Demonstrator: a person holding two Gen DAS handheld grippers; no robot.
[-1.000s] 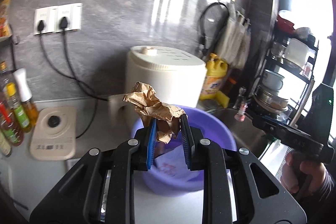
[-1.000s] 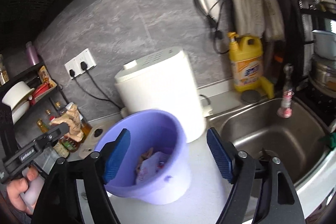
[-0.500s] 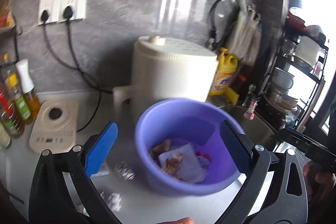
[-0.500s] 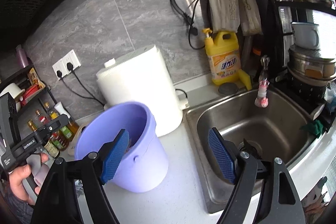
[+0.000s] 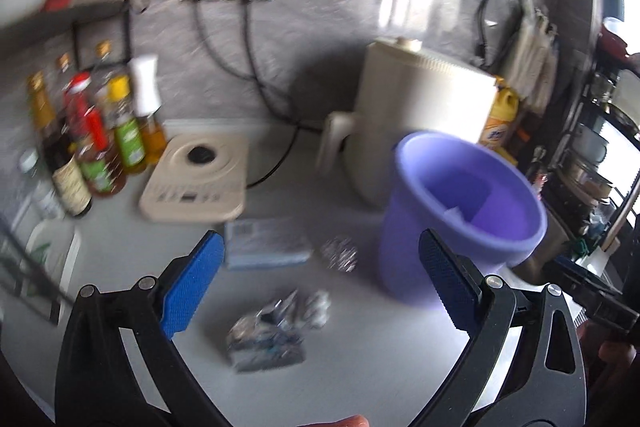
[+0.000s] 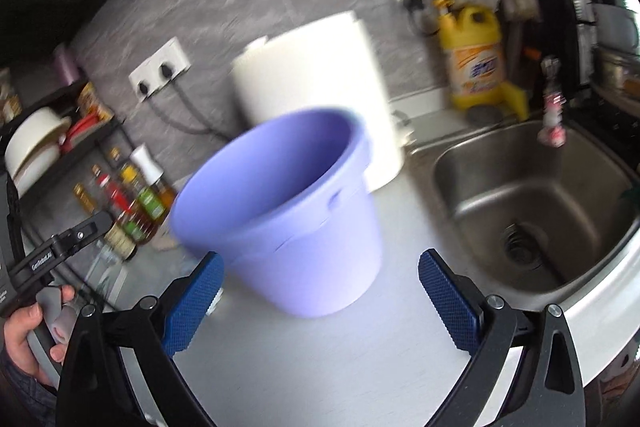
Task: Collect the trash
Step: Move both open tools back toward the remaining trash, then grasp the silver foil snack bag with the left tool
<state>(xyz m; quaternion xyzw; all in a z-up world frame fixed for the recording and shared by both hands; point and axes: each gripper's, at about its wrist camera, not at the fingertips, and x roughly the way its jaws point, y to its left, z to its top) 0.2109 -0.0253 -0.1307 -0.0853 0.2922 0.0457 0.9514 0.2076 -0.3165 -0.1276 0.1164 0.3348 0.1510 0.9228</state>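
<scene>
Trash: two crumpled foil wads (image 5: 276, 323) (image 5: 340, 254) beside one purple bucket (image 5: 452, 223); left tongs (image 5: 320, 291) spread empty, right tongs (image 6: 320, 303) opening, empty.

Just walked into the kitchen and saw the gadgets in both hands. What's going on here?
A person is clearing trash off the counter into a purple bucket with a handheld gripper in each hand. The left gripper is open and empty, pointed down at a crumpled wrapper. A small foil ball and a flat blue packet also lie there. The right gripper holds nothing; its jaws are opening, near the bucket's base beside the sink.
</scene>
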